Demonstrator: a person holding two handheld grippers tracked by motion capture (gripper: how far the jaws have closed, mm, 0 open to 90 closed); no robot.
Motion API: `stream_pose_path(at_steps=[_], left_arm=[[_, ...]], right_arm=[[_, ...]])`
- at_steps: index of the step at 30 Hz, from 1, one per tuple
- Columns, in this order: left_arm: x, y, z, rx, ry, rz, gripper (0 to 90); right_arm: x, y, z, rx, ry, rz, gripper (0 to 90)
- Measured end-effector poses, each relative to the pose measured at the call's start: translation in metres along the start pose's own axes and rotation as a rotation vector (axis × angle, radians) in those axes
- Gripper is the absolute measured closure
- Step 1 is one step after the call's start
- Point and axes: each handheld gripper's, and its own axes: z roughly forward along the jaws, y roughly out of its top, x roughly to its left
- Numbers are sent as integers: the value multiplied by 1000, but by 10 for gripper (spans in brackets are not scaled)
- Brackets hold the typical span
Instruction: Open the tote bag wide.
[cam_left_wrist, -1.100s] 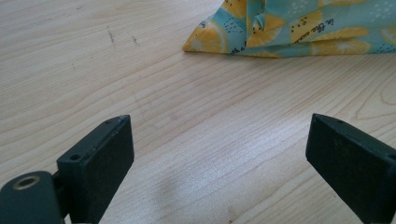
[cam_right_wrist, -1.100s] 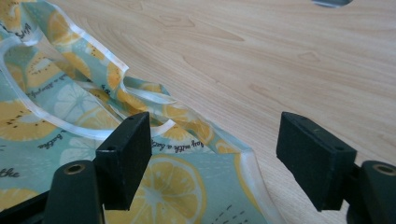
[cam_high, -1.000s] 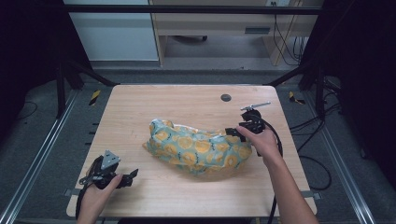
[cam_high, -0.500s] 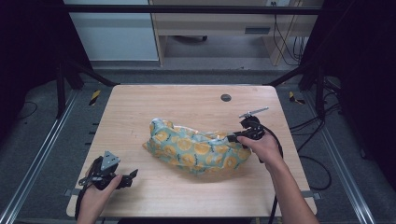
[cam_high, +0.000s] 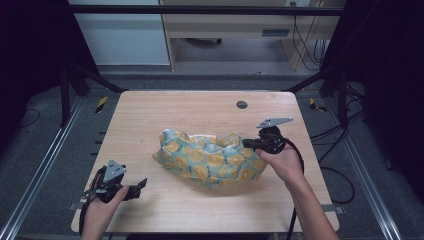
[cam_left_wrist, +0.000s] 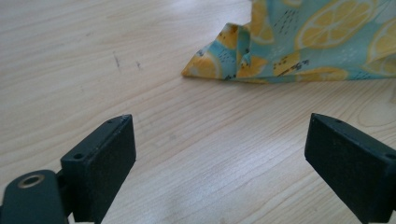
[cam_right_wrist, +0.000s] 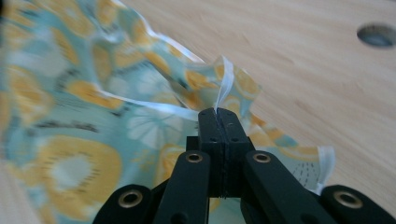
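Between the right gripper's (cam_right_wrist: 218, 114) jaws there's now a fold of the lemon-print cloth (cam_high: 212, 157): they have just been closing and now sit pressed together on its white-hemmed edge, so the grab looks done. Compared with 1 second back, that gripper has come in from the table's right side onto the cloth's near-right end, and the edge there already stands slightly raised off the wooden table (cam_high: 150, 115). Rest of the cloth lies bunched mid-table, stretching away to the left of the pinch. Left gripper (cam_high: 134, 186) is parked well apart from the cloth's left corner, jaws spread wide, nothing between them, unmoved. My read: next is lifting or pulling to spread it; a thin hem pinch could slip.
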Motion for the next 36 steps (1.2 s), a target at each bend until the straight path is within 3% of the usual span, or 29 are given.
stream_pose_path(at_steps=[2, 6, 7, 8, 9, 12, 22, 28, 36], left_arm=[[-1, 4, -2, -8, -1, 6, 84], [-1, 22, -9, -44, -9, 20, 90], [-1, 22, -9, -44, -9, 20, 91], [-2, 30, -12, -58, -9, 23, 93], [-2, 30, -12, -58, -9, 23, 94], [-8, 45, -16, -78, -17, 49, 96], [-27, 77, -11, -91, -66, 106, 109], [-38, 96, -7, -91, -77, 148, 118], [-47, 123, -5, -114, -82, 175, 143]], right_arm=[[4, 1, -4, -14, 8, -19, 899], [31, 4, -21, -94, 46, -92, 900], [31, 4, -21, -94, 46, -92, 900], [41, 4, -26, -117, 59, -115, 900], [41, 4, -26, -117, 59, -115, 900], [58, 1, -32, -150, 95, -149, 900], [89, -25, -31, -128, 159, -209, 900], [97, -39, -34, -125, 181, -211, 900], [104, -50, -40, -119, 201, -226, 900]])
